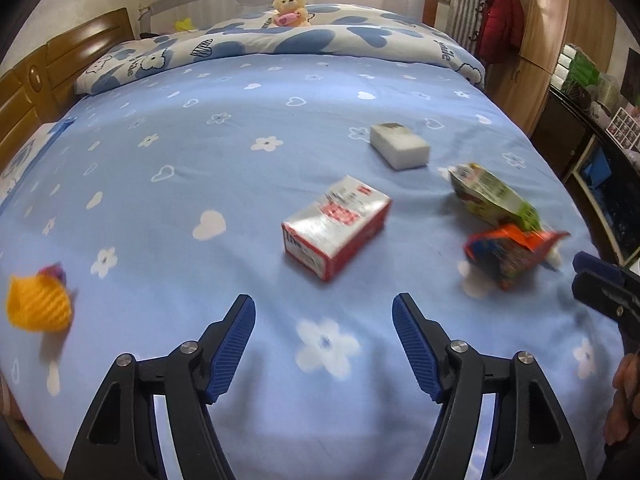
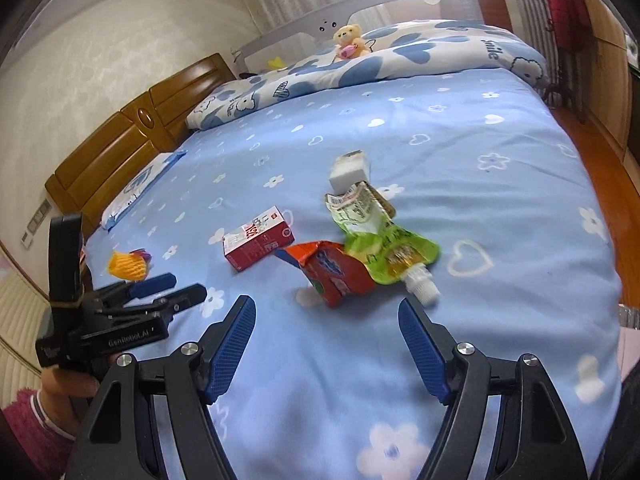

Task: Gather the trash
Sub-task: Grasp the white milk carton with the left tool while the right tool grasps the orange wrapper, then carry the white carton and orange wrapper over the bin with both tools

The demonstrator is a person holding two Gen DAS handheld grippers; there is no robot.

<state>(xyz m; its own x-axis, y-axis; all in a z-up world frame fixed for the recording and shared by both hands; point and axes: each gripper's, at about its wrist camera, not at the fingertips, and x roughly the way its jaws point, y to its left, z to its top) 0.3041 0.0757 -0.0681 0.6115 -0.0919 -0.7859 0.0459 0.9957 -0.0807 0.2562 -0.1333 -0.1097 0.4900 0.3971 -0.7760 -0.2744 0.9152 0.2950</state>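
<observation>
- On the bed (image 1: 168, 152), with its blue sheet of white flowers and hearts, lie five bits of trash.
- Near the middle lies a red and white box (image 1: 338, 226) on its side.
- Past it, farther up the bed, lies a white block (image 1: 400, 146).
- To the right of the box lies a green pouch (image 2: 384, 240) with a white cap. An orange wrapper (image 2: 332, 272) lies against it, and they touch.
- Far off to the left lies a yellow net (image 1: 38, 306), well apart from the rest. Something purple peeks out behind it.
- The left gripper (image 1: 324, 350) hangs over the sheet, just short of the box. Its blue pads (image 1: 236, 348) are spread wide, with nothing between them.
- The right gripper (image 2: 326, 348) hangs over the sheet, just short of the orange wrapper. Its pads are spread wide too, and they hold nothing.
- In the right wrist view, a hand (image 2: 66, 390) with a pink sleeve holds the left gripper from below.
- At the far end of the bed sits a teddy bear (image 1: 290, 10) on a folded quilt (image 1: 320, 36).
- A brown headboard (image 2: 132, 148) stands along the left side.
</observation>
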